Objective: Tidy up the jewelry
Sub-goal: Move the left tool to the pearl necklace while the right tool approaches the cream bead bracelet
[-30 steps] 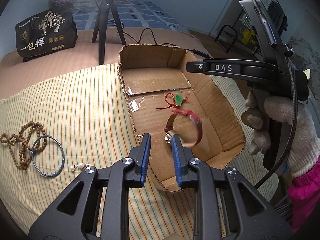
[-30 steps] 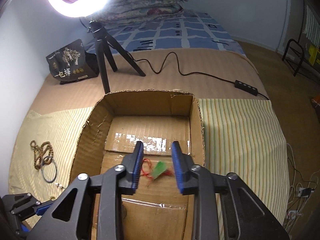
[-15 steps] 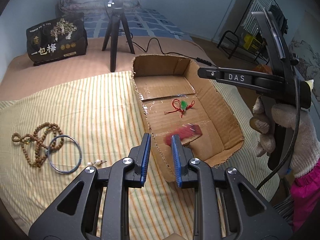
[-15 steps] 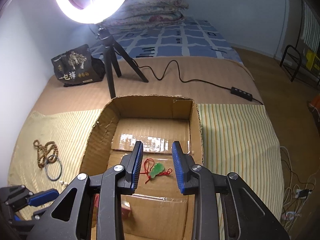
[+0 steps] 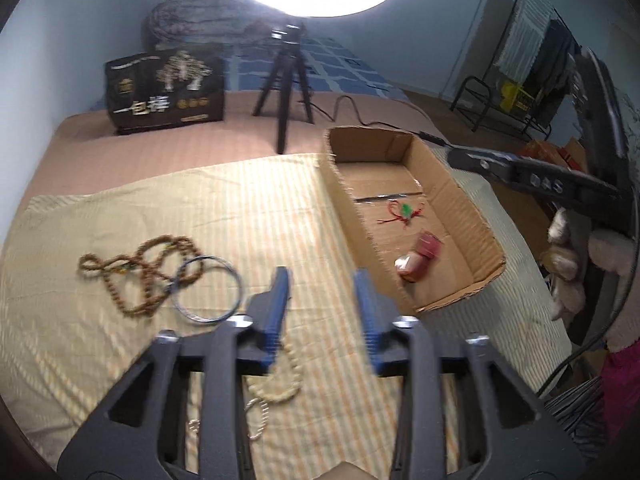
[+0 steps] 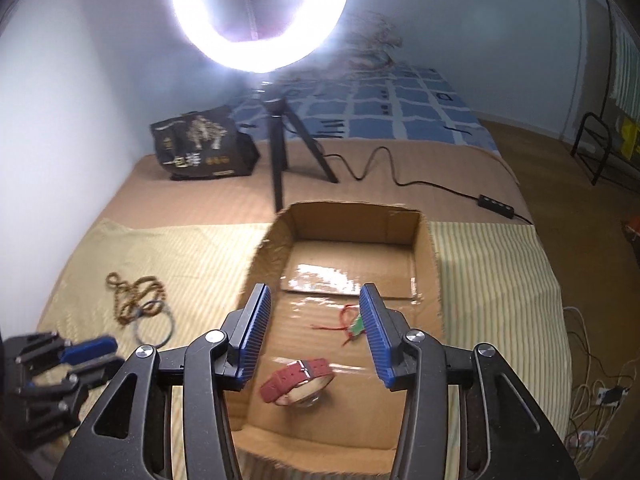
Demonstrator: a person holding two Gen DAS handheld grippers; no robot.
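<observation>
Two pieces boxed, beads and bangle out on the cloth

Your red-strapped wristwatch (image 6: 297,383) lies on the floor of the open brown cardboard box (image 6: 424,240), near its front edge. At 1 o'clock from the watch, apart from it, rests the green pendant on red cord (image 6: 352,322). In your left view, the brown wooden bead necklace (image 5: 138,270) sits on the yellow striped cloth (image 5: 160,200) at 9 o'clock from the box, with the thin metal bangle (image 5: 208,288) overlapping its right end. A pale bead strand (image 5: 276,386) lies on the cloth under your left gripper (image 5: 322,304), whose jaws stand wide and hold nothing. Your right gripper (image 6: 314,330) hangs over the box, jaws wide, nothing between them. Beyond the box stand a black tripod (image 6: 280,136) with a glowing ring light (image 6: 260,12) and a black printed bag (image 6: 200,144).
</observation>
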